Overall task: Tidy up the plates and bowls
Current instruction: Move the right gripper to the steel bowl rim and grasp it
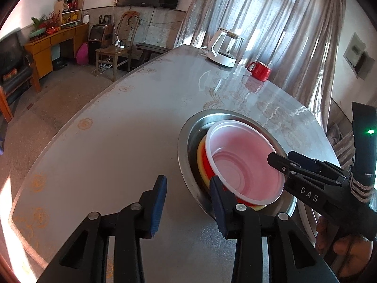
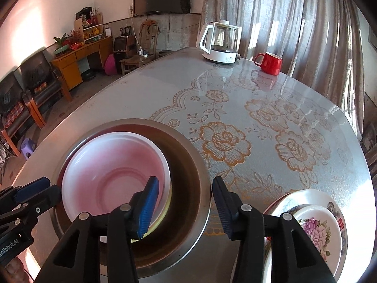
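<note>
Nearest the lens in the left wrist view, the left gripper (image 1: 188,197) stands with jaws parted and nothing between the pads; its right pad lies at the near rim of the steel basin (image 1: 186,165), whether touching cannot be told. In the right wrist view the right gripper (image 2: 186,206) is likewise parted and empty-handed: one finger hangs over the basin's interior near the pink bowl (image 2: 113,172), the other outside the basin wall, so the jaws straddle the rim without pressing on it.

The steel basin (image 2: 200,195) rests on the table (image 2: 235,108) and holds a nested stack. Uppermost is the pink bowl (image 1: 245,162), thin-walled and translucent, leaning toward one side of the basin. Below it show the edge of a red bowl (image 1: 208,165) and, lowest, a yellow rim (image 1: 200,160).

Handling, as judged: the plastic bowls look light and slightly flexible, with smooth walls that may slip; the rolled lip is the firmest hold. The basin is stiff, probably heavier, and best pinched at its flat rim.

Just beside the basin, the flowered plates (image 2: 315,231) are stacked, smaller upon larger; they appear ceramic, hence rigid, breakable, and best taken at the edge.

Well apart, at the table's far side, stand a red mug (image 2: 271,63) and a glass kettle (image 2: 220,44).
</note>
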`<move>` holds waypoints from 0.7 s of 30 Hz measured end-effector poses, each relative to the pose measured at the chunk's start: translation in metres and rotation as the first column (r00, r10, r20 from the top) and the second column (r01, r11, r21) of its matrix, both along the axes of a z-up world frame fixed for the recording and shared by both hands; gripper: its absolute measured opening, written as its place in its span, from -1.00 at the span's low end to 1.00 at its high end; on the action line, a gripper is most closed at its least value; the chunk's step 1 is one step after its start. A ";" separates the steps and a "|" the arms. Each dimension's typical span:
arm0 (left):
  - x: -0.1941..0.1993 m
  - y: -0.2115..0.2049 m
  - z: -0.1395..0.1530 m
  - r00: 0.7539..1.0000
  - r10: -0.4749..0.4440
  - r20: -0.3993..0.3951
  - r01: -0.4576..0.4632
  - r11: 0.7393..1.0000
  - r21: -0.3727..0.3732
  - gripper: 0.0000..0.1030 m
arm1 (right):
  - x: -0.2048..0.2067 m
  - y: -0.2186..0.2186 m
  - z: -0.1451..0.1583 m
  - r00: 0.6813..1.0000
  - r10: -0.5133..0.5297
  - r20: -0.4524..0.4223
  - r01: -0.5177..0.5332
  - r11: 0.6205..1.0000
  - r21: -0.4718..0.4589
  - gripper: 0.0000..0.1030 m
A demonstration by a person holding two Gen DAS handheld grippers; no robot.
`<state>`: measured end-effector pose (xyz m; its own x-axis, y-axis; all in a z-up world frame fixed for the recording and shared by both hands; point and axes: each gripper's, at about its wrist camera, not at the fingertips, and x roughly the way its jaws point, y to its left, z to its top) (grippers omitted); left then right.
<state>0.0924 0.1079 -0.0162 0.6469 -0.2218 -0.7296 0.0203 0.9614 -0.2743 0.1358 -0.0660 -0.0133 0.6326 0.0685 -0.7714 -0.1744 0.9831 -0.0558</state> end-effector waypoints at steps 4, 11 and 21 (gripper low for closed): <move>0.002 -0.002 -0.004 1.000 -0.009 -0.012 0.009 1.000 0.003 -0.26 | 0.002 -0.005 -0.003 1.000 -0.013 -0.011 0.013 1.000 0.006 -0.07; 0.003 -0.004 -0.005 1.000 -0.013 -0.015 0.013 1.000 0.008 -0.25 | 0.003 -0.008 -0.003 0.999 -0.027 -0.017 0.027 0.999 0.026 -0.07; 0.003 -0.005 -0.004 1.000 -0.007 -0.010 0.008 1.000 0.022 -0.20 | -0.004 -0.021 0.000 0.999 -0.045 -0.014 0.047 0.988 0.149 -0.07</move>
<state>0.0950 0.1027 -0.0202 0.6380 -0.2108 -0.7406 0.0249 0.9670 -0.2537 0.1319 -0.0869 -0.0133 0.6295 0.1545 -0.7615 -0.1286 0.9872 0.0940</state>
